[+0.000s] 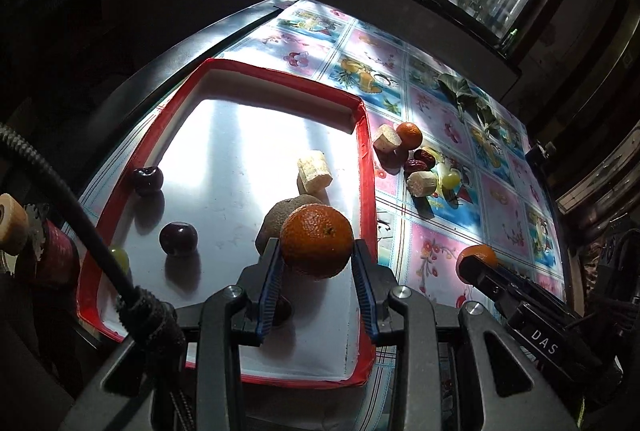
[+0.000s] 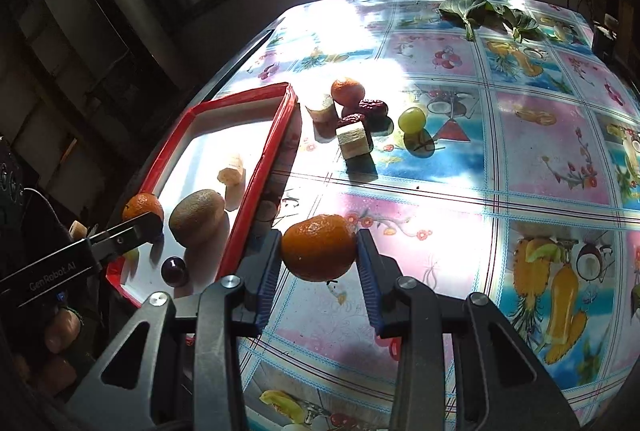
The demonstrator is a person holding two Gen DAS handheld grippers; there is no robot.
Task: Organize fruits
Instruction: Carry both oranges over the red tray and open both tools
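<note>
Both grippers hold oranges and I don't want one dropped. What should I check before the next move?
1. Left gripper clamps its orange: ok.
2. Right gripper clamps its orange: ok.
3. Left orange is over the red tray: ok.
4. Right orange is over the tray: not ok, it is above the tablecloth.
5. Bare tray floor clear of the kiwi: ok.
6. Height above the tray: cannot tell.

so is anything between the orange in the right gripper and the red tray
Only the tray's raised red rim on the near side. The right gripper holds its orange just outside that rim. Inside, the kiwi and the left gripper's orange crowd the nearest stretch.
</note>
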